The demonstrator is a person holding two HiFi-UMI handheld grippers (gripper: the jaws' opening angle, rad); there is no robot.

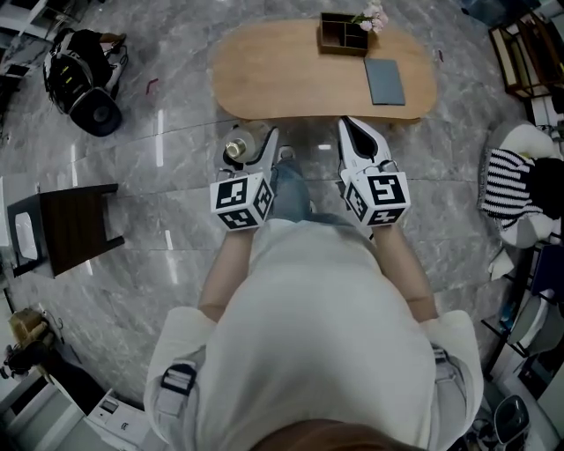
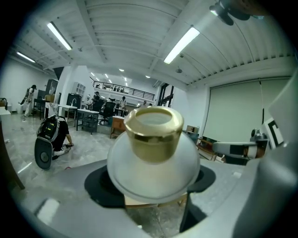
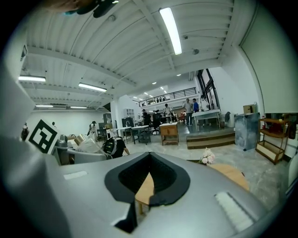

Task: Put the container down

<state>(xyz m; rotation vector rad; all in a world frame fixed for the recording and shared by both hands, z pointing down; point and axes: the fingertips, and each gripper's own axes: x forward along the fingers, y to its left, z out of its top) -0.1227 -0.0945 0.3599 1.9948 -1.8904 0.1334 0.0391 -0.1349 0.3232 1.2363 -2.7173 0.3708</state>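
An oval wooden desk (image 1: 273, 75) is set on a grey marbled floor (image 1: 159, 176). Toward its far right end a dark compartmented box (image 1: 344, 50) is placed, with pink flowers (image 1: 374, 16) seen at its corner. A grey pad (image 1: 385, 81) is laid just beside it.

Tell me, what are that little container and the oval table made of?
Container: frosted white body, glass or plastic, can't tell which. Its cap gleams gold, so polished metal or metallised plastic. Table: probably wood or wood veneer, judging by its even tan, matte top.

Right gripper (image 3: 145, 193), jaws together, empty
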